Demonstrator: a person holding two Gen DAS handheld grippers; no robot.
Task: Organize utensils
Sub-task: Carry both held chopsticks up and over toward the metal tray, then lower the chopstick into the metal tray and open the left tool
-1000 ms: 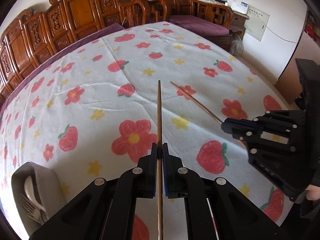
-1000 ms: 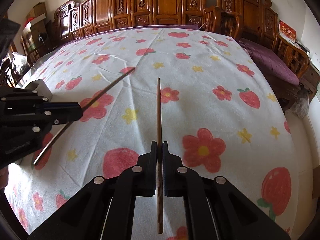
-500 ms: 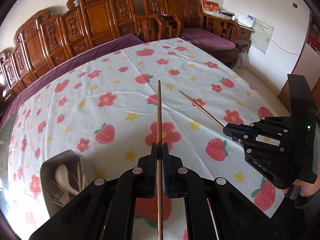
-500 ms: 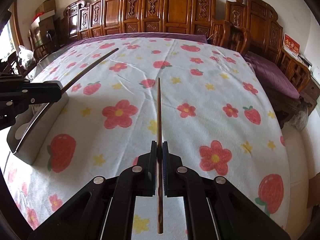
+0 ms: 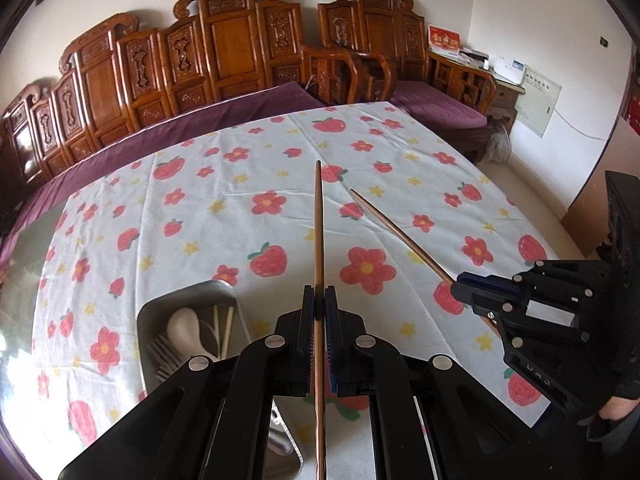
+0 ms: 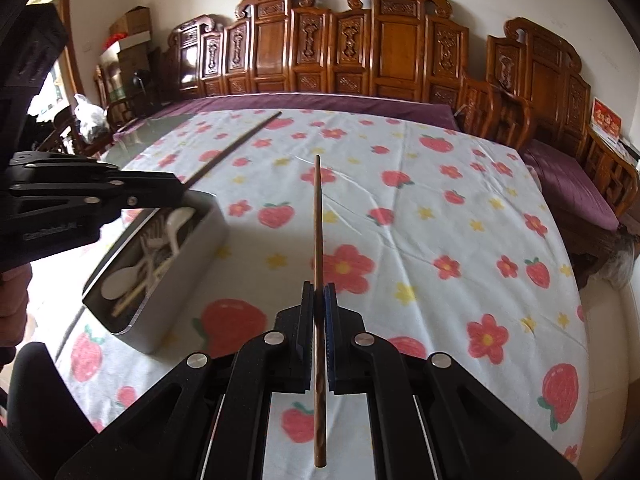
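Two grippers, each clamping one brown wooden chopstick. Your left gripper [image 5: 319, 312] is pinching its chopstick [image 5: 318, 232] above the near edge of the open grey metal utensil box [image 6: 200, 236], which is holding white spoons [image 6: 178, 218], forks and pale chopsticks on the strawberry-and-flower tablecloth [image 6: 420, 216]. Your right gripper [image 6: 319, 312] is gripping the second chopstick [image 6: 318, 224], right of the box, over bare cloth.

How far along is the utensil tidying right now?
Done: spoons, forks and pale chopsticks already lie in the metal box. In hand: the left tongs and right tongs each clamp one brown chopstick above the tablecloth. Left: drop both into the box.
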